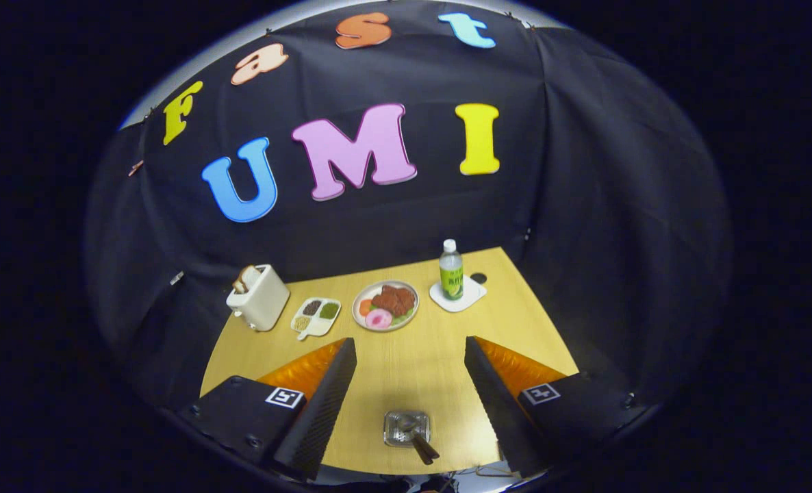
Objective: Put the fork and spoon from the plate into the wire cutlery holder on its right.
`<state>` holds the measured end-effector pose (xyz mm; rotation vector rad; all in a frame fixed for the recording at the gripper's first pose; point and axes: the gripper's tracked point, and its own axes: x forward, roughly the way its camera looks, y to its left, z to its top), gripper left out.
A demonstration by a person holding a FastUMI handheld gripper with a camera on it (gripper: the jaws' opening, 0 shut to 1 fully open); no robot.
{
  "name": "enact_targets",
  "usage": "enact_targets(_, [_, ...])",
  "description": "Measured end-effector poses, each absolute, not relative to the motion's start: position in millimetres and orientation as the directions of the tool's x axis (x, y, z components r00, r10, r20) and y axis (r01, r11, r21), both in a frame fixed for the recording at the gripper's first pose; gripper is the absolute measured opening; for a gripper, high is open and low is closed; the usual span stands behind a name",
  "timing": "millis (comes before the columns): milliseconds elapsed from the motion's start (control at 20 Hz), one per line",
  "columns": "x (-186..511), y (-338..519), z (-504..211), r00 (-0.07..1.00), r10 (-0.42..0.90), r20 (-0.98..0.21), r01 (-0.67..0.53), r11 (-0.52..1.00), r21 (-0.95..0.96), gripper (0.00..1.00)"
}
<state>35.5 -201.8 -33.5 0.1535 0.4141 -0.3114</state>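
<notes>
**Claw wide open over the table, cutlery holder low between the fingers**

I have the gripper (409,341) with its fingers spread well apart and nothing pinched between them. The square metal cutlery holder (396,421) sits on the wooden table (406,373), low between the two fingers, and a dark handle (425,448) leans out of it. I cannot tell whether that is the fork or the spoon, or whether a second piece is in there. The plate (355,308) lies well beyond the fingertips, carrying meat and a pink doughnut, and is too small for me to make out cutlery on it. My judgement is that at least one piece already stands in the holder. Before any reach I need a closer look at the plate.
</notes>
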Motion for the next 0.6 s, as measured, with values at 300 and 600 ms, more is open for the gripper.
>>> enact_targets(300, [11,-186,35,0.923,-0.371,-0.101,0.376,0.926,0.041,0.99])
enact_targets(600, [-15,-158,53,0.927,-0.371,0.049,0.37,0.929,0.017,0.99])
